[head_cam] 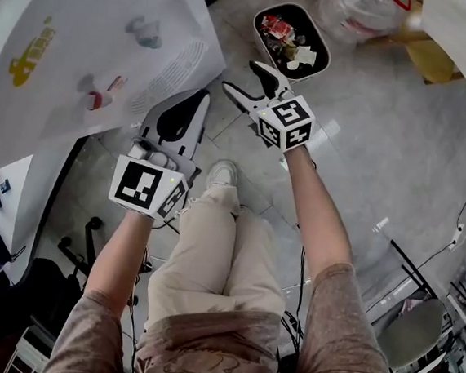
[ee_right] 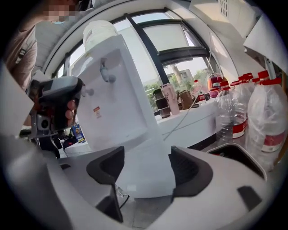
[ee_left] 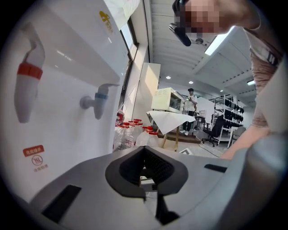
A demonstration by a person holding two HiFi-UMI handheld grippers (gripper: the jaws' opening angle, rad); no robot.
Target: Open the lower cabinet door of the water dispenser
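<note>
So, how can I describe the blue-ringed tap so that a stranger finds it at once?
Find the tall white water dispenser. Two white taps stick out of its front. The blue-ringed tap is the farther one in the left gripper view, and only it wears blue; the red-ringed tap beside it wears red.

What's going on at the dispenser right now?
A person faces the white dispenser with a gripper in each hand. The left gripper is shut and empty, beside the front panel near the blue tap. The right gripper is open with nothing between its jaws, aimed at the dispenser's lower front. Neither appears to touch the dispenser, and no open door shows, so the opening has not started.
</note>
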